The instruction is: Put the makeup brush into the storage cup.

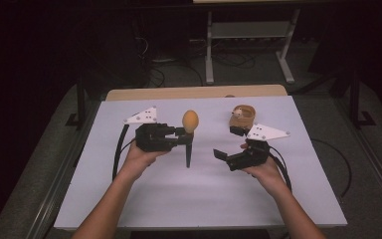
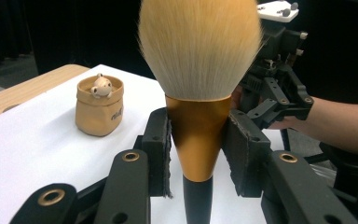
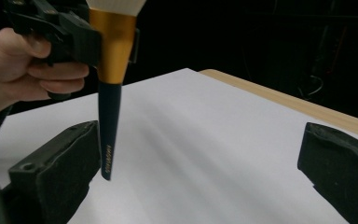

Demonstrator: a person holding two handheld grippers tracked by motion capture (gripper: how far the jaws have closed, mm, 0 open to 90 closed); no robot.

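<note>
The top of the brush (image 2: 199, 51) is cut off by the picture edge in the left gripper view. Its dark handle runs off the bottom. The writing on the little tan pot (image 2: 99, 106) is too small to read.

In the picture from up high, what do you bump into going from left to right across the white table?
Left gripper → makeup brush → right gripper. The little tan pot with a toy animal sits above the right gripper, so its place is unclear.

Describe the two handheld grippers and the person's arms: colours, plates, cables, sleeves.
Both the left gripper and the right gripper are black linkage frames with brass-ringed pivots and dark padded jaws. Each carries a white three-cornered plate on top and trails a black cable. Forearms are bare, no sleeves or gloves.
</note>
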